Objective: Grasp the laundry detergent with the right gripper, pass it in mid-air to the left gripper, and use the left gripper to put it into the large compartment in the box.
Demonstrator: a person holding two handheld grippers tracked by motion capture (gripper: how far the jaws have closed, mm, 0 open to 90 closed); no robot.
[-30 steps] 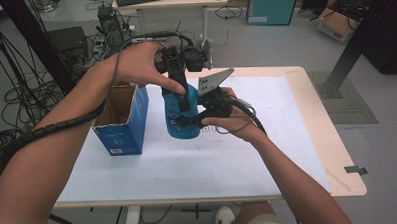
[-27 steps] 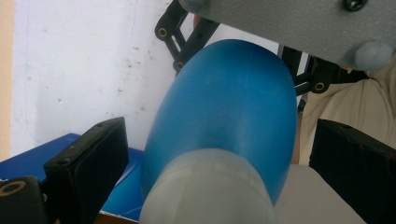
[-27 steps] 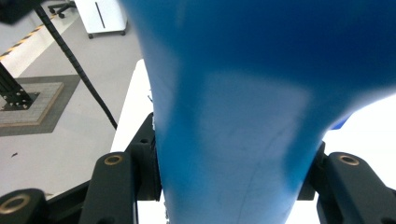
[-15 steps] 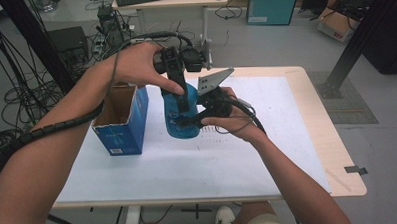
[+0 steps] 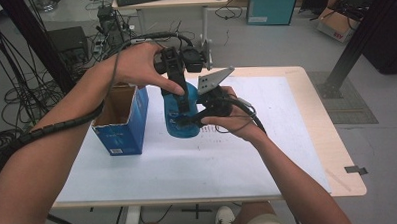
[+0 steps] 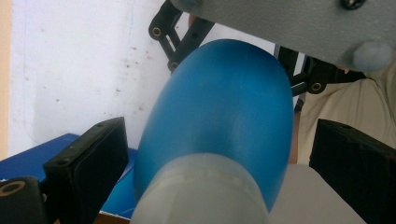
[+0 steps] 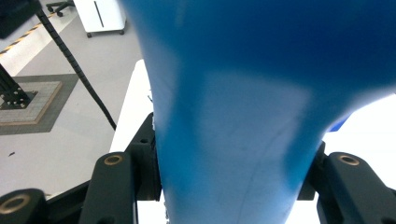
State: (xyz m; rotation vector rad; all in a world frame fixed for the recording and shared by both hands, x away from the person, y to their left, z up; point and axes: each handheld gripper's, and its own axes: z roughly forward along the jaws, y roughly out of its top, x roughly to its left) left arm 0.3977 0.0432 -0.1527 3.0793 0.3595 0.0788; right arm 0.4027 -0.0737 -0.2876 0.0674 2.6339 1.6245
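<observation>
Bottle braced from the side, cap end left free for the upper tool

Blue plastic bottle (image 5: 179, 117) with a pale, translucent cap stands upright on the white tabletop (image 5: 228, 156), just beside the open blue cardboard box (image 5: 121, 119). The right tool (image 5: 189, 120) comes in level from the person's side and is clenched on the bottle's lower body; in the right gripper view its black jaws press against both flanks of the blue wall (image 7: 224, 154). That low, sideways hold reads as an anchor: it keeps the bottle from turning or tipping while its top is worked.

The left tool (image 5: 183, 100) reaches down from above, the hand wrapped over its body. In the left gripper view its two jaws stand wide on either side of the bottle's shoulder (image 6: 219, 121), with clear gaps to the plastic, so it is released and grips nothing (the pale cap (image 6: 201, 191) sits low between them, close to the camera). Straddling the neck this way looks like lining up for the cap, probably to twist it off, though no contact shows yet.

The box stands open-topped at the left, within easy reach.
</observation>
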